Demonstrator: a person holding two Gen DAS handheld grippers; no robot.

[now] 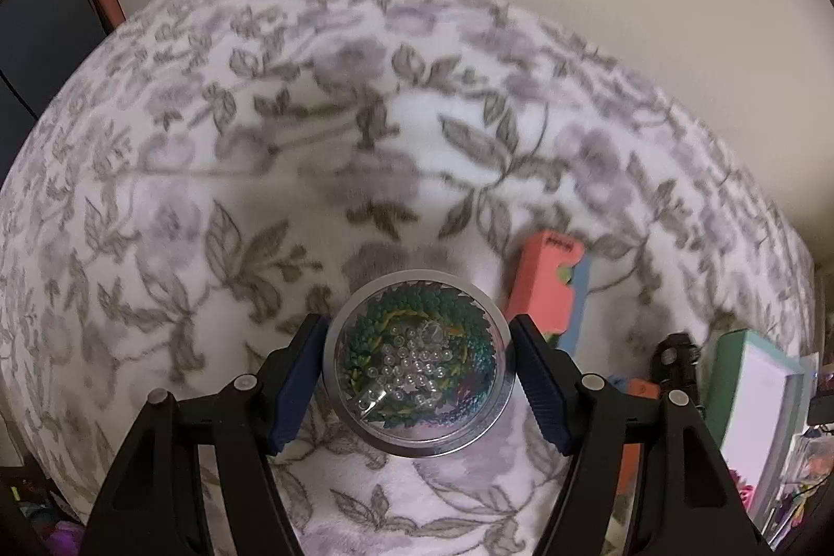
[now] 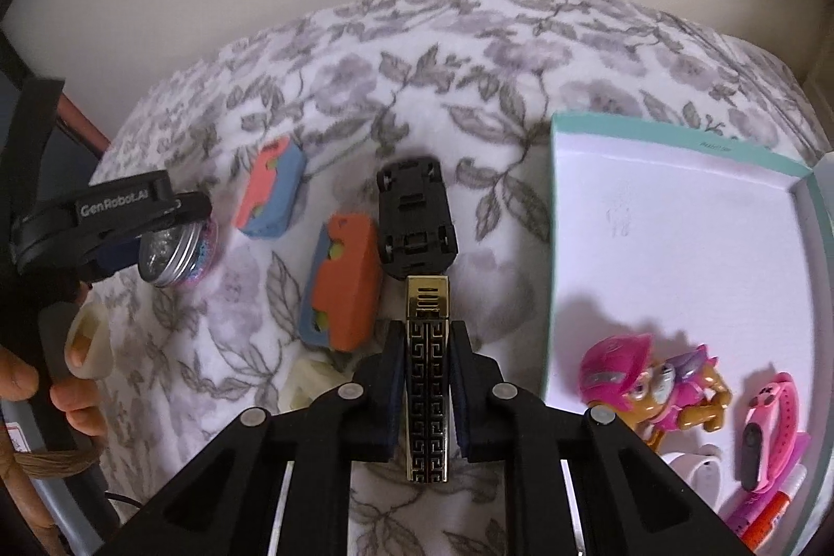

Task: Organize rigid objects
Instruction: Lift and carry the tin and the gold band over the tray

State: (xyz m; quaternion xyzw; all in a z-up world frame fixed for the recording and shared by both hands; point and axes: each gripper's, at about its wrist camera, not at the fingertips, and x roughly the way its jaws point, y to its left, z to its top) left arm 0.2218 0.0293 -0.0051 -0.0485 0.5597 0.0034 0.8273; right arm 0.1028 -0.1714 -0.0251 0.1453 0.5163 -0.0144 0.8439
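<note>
The left tool [image 1: 417, 363] grips a round clear-lidded tin [image 1: 417, 363] of green beads and small clear balls, its blue pads [image 1: 294, 379] pressed on the metal rim from either side, the tin lifted above the floral blanket [image 1: 260, 139]. The right tool [image 2: 427, 394] is clamped tight on a narrow black-and-gold patterned lighter [image 2: 427, 379], which stands out past the fingertips, pointing toward a black toy car [image 2: 414, 220] lying upside down on the blanket. Just left of that car lies an orange-and-blue foam block [image 2: 344, 290], and farther left a pink-and-blue foam block [image 2: 271, 191]. To the right sits an open teal-edged white box [image 2: 677, 217]; in its near corner are a pink toy pup figure [image 2: 657, 389], a pink wristband [image 2: 771, 431] and some markers [image 2: 766, 514]. At the left edge of the right wrist view a person's fingers [image 2: 73, 405] show below the left tool.
</note>
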